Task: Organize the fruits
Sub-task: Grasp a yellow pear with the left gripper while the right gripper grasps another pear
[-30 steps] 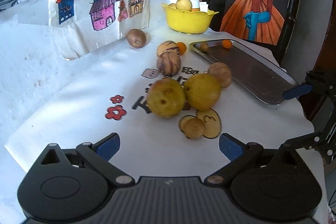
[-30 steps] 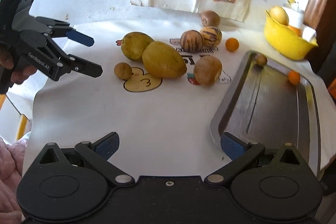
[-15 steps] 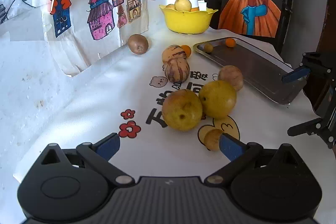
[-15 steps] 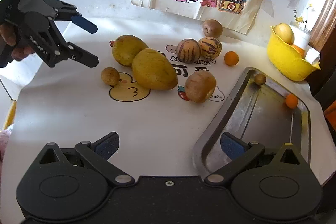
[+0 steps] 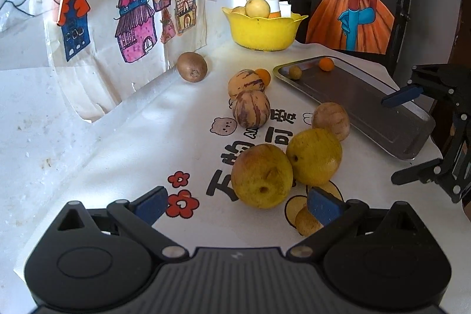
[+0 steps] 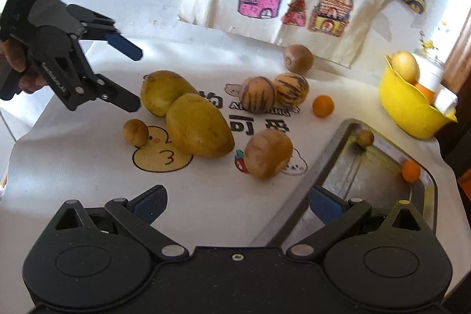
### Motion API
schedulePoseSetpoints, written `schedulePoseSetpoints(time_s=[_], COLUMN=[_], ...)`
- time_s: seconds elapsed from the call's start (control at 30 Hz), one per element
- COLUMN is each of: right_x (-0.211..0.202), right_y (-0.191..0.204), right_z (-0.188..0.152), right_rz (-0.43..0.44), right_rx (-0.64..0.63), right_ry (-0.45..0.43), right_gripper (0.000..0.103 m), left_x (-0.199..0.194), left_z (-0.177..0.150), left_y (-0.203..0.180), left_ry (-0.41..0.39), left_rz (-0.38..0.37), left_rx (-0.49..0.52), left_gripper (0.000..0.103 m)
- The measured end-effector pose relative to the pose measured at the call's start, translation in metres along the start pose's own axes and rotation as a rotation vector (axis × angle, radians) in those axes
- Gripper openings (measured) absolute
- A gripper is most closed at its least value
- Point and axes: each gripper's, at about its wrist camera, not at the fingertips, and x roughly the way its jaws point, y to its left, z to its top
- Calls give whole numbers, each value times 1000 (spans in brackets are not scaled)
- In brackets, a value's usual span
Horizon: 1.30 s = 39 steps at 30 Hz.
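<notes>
On worktop: left gripper fingers spread, empty, hovering just above-left of small brown fruit; fruit round, no long axis, beside two yellow fruits. Right gripper spread, empty, farther off, near tray. Left likely picks.

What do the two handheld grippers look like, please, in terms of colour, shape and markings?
Both are matte black plastic. The left gripper has angular linkage arms with silver pivot pins, blue pads and small white lettering on its side. The right gripper looks the same, with blue pads, two round housings and a central screw. No cables or sleeves are visible.
</notes>
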Motion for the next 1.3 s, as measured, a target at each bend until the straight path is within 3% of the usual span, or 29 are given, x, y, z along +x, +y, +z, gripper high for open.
schedulePoseSetpoints(time_s=[0.37, 0.63, 1.03, 1.2, 1.3], right_x=[13, 27, 56, 66, 70], right_y=[20, 24, 33, 29, 24], right_z=[15, 32, 50, 56, 61], right_rz=[26, 49, 127, 181, 206], right_rx=[-230, -362, -511, -482, -452], right_ry=[0, 12, 37, 53, 57], right_gripper=[102, 98, 79, 69, 60], left_x=[8, 14, 26, 28, 29], left_z=[7, 12, 14, 15, 15], left_y=[4, 7, 16, 20, 21], left_ry=[16, 28, 46, 48, 44], left_rz=[-50, -100, -170, -202, -203], left_rx=[-13, -27, -76, -116, -128], left_gripper=[102, 93, 69, 57, 57])
